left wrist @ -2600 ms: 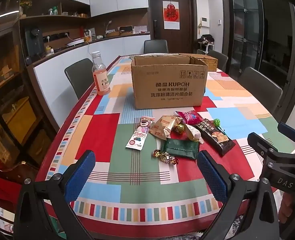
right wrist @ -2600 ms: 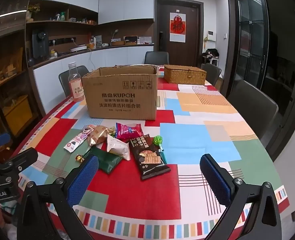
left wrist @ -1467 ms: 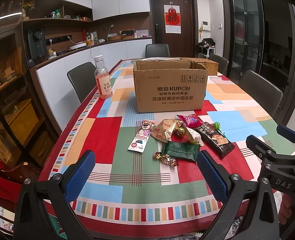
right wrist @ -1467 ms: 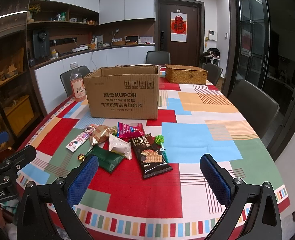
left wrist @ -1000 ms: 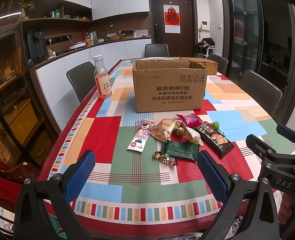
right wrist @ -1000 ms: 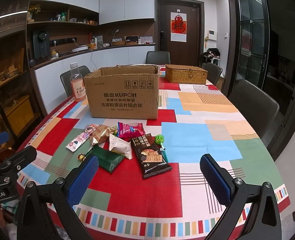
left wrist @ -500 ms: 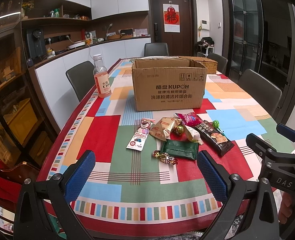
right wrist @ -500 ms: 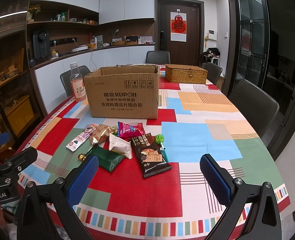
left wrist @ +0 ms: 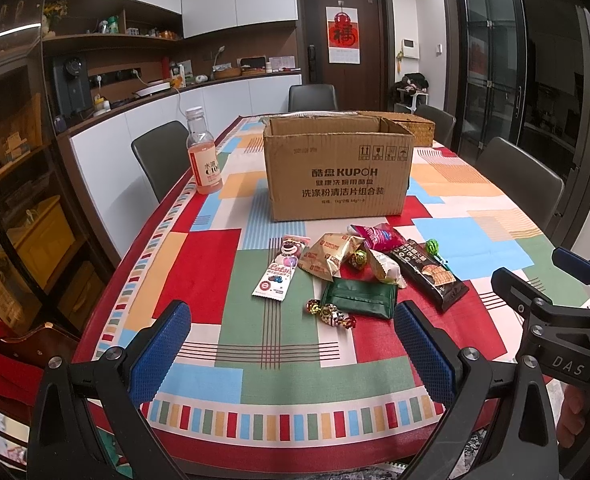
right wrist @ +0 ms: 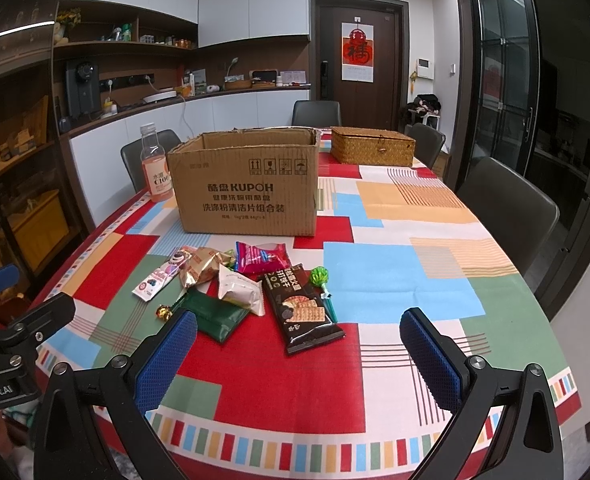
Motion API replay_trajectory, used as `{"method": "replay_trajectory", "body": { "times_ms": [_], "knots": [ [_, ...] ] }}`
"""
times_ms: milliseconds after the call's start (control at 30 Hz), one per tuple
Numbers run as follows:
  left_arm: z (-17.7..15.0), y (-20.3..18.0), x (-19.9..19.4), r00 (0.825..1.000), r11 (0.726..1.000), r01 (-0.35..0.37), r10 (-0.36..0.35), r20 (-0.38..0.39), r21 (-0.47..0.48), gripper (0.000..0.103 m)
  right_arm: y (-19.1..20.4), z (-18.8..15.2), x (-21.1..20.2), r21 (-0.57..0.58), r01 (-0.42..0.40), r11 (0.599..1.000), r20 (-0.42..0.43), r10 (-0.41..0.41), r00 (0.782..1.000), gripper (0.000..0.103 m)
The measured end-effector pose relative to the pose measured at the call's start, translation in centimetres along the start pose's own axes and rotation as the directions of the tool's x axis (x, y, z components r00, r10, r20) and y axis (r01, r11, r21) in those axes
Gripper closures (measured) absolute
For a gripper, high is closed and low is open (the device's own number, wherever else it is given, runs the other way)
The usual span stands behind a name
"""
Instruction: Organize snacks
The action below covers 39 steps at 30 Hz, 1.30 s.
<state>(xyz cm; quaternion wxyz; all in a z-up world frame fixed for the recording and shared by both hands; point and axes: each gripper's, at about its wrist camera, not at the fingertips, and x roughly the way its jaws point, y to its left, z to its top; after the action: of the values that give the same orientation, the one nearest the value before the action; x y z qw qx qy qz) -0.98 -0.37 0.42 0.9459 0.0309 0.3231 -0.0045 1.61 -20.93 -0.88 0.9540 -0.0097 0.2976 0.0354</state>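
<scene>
- Tongs first: the left gripper (left wrist: 291,350) hung spread wide over the near table edge, nothing between its blue pads, and the right gripper (right wrist: 299,354) hung just the same, gaping and empty.
- Beyond them, one cluster of snacks lay on the patterned tablecloth (left wrist: 199,264), between the tongs and the box, touched by neither gripper.
- Counting the packets: one dark green pouch (left wrist: 361,299) nearest, one long black biscuit pack (right wrist: 301,308), one pink bag (right wrist: 261,256), one gold wrapper (left wrist: 327,254), one white wrapper (right wrist: 241,290), one pink-and-white stick pack (left wrist: 281,268).
- Small sweets: two foil-wrapped candies (left wrist: 329,312) touching the green pouch's near corner, one round gold-foil sweet (left wrist: 358,257) among the wrappers, one green lollipop (right wrist: 320,276) just beside the biscuit pack.
- Behind the pile, one open cardboard box (left wrist: 337,172) stood upright, flaps up; its inside was hidden.
- One pink drink bottle (left wrist: 205,160) stood left of the box, well apart from the snacks.
- One wicker basket (right wrist: 371,146), lid shut, sat behind the box to the right.
- Grey chairs (right wrist: 507,208) ringed the table.
</scene>
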Motion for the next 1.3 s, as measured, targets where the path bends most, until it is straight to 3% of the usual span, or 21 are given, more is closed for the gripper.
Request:
{"method": "replay_trajectory", "body": {
  "times_ms": [300,667,967,1300],
  "knots": [
    [-0.2,0.0,1.0,1.000,1.000,0.007,-0.007,-0.027,-0.001,0.000,-0.1,-0.3,0.7,-0.002,-0.009,1.000,-0.024,0.009,1.000,0.000],
    [-0.1,-0.4,3.4,0.995,0.997,0.071,-0.070,-0.076,0.010,0.001,0.1,-0.5,3.7,-0.032,-0.042,0.999,-0.095,0.039,0.995,0.001],
    [0.2,-1.0,7.2,0.980,0.992,0.122,-0.118,-0.159,0.013,0.021,0.2,-0.6,7.3,-0.067,-0.067,0.996,-0.155,0.056,0.986,0.011],
    [0.1,-1.3,11.7,0.949,0.986,0.164,-0.165,-0.267,-0.027,0.046,0.7,-0.4,11.1,-0.102,-0.096,0.990,-0.214,0.072,0.974,0.025]
  ]
}}
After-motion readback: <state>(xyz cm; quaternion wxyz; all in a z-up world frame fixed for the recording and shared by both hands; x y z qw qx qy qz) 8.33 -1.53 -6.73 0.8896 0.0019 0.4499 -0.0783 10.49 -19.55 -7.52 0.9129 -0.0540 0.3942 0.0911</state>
